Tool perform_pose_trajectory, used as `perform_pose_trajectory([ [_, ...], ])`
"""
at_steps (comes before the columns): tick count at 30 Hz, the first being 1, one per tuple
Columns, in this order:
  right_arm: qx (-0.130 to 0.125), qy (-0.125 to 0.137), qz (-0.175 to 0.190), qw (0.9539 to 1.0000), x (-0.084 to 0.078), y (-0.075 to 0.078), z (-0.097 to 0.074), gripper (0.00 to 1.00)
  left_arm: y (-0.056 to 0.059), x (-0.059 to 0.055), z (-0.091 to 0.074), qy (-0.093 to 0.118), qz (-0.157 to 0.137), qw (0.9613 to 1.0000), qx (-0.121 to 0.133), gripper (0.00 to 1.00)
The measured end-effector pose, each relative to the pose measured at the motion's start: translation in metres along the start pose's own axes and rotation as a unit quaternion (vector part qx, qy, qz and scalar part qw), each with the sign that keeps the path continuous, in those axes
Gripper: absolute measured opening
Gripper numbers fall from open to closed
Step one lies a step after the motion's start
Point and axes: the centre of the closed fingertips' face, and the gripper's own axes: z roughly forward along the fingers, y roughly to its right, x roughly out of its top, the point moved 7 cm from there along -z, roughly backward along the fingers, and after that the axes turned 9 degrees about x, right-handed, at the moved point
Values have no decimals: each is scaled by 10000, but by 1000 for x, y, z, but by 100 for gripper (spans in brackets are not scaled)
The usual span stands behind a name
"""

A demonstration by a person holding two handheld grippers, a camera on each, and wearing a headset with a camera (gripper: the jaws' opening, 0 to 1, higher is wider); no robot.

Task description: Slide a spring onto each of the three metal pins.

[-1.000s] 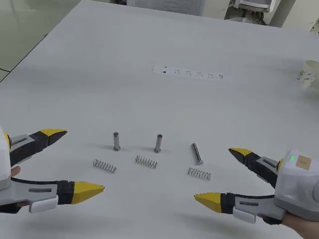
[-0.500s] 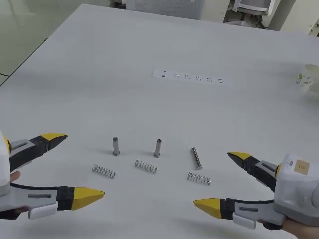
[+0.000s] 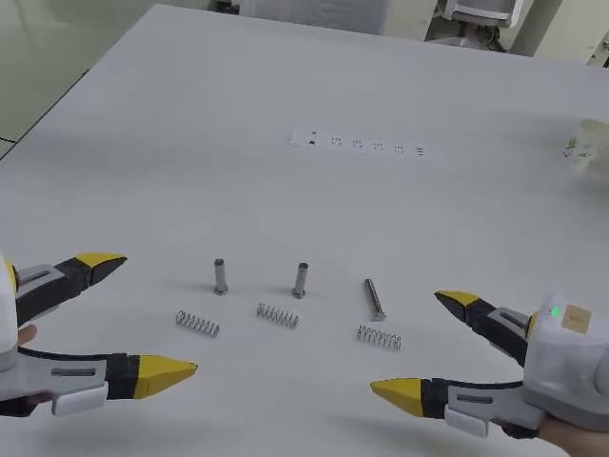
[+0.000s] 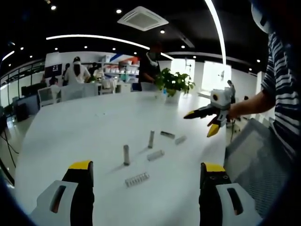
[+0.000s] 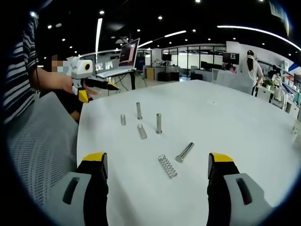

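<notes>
"Springs (image 3: 277,315), three: location?"
"Lying in a row on the near part of the worktop (image 3: 285,86), one just near of each pin. Two pins (image 3: 220,276) stand upright, left and middle. The third pin (image 3: 374,298) lies flat, at the right."
"Grippers?"
"Left gripper (image 3: 152,312) at near left, right gripper (image 3: 409,341) at near right, both apart from the parts. Fingers spread wide, holding nothing."
"Handling advice?"
"Probably: pinch a spring lightly across its coils near one end, leaving the bore free. Line it up over an upright pin and lower it. The flat pin likely needs the other gripper to steady it."
"Surface, room?"
"White matt worktop, with a socket strip (image 3: 366,145) farther off. Open office beyond: ceiling lights (image 4: 117,11), potted plant (image 4: 174,82), monitor (image 5: 130,52), people (image 4: 76,70) at the far side."
</notes>
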Motion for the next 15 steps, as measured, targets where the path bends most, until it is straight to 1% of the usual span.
perform_pose_trajectory([
  [7,-16,-36,26,10000,-2,0,-3,88,1,-1,0,-20,4,10000,-14,90],
  [15,9,29,34,10000,7,3,2,87,1,-1,0,-6,-20,10000,-11,90],
])
